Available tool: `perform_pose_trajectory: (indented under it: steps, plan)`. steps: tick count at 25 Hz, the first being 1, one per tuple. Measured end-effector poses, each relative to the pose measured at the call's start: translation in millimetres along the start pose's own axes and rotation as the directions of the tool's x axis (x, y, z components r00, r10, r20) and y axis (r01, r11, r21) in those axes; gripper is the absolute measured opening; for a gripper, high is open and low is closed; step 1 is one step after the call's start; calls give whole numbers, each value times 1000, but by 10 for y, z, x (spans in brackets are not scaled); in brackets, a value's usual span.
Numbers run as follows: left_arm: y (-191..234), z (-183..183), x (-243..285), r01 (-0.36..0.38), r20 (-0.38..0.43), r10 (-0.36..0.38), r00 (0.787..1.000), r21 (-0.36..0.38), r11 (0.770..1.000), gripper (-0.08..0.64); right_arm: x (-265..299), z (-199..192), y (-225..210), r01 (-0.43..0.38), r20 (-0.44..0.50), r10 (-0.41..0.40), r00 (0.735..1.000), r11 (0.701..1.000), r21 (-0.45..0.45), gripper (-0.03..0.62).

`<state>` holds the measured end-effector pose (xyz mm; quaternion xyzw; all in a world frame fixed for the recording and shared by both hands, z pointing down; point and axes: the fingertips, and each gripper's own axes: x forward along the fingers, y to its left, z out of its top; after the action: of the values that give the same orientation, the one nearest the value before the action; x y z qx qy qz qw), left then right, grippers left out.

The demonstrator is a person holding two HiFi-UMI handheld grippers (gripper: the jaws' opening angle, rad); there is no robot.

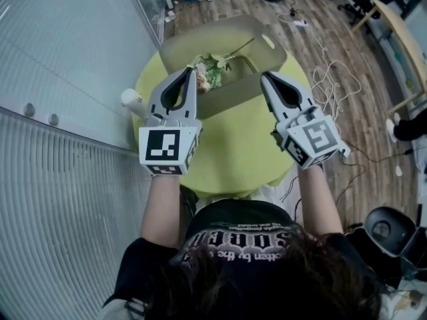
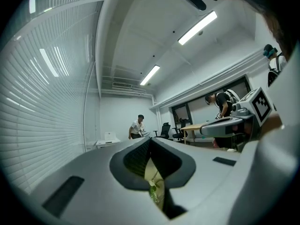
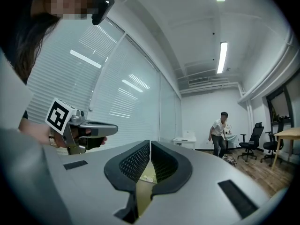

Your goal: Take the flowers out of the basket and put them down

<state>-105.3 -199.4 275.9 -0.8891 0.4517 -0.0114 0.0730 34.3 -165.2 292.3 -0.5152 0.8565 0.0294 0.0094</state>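
Note:
A tan felt basket (image 1: 200, 47) lies on the far half of a round yellow-green table (image 1: 233, 152). A bunch of pale flowers with green leaves (image 1: 209, 71) rests inside it, one long stem (image 1: 241, 47) pointing to the far right. My left gripper (image 1: 191, 73) is held above the table with its tips at the flowers' left edge, jaws shut and empty. My right gripper (image 1: 265, 77) hovers just right of the basket's hollow, also shut on nothing. In the left gripper view the jaws (image 2: 150, 140) meet, with a bit of green (image 2: 154, 191) showing below them. The right gripper view shows closed jaws (image 3: 150, 145).
A small white vase-like object (image 1: 131, 99) stands at the table's left edge. A glass wall with blinds (image 1: 60, 59) runs along the left. Cables (image 1: 333, 79) trail over the wood floor on the right. A person (image 3: 219, 132) stands far back in the room.

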Motion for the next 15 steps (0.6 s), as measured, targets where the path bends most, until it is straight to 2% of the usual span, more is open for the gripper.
perform_pose_trajectory:
  steps: [8, 15]
  plan:
    - [165, -15, 266, -38, -8, 39, 999, 30, 999, 5, 277, 33, -217, -46, 37, 45, 998, 999, 19, 32]
    - [234, -56, 573, -114, -29, 115, 993, 36, 993, 5, 588, 0, -468, -129, 50, 127, 991, 990, 47, 32]
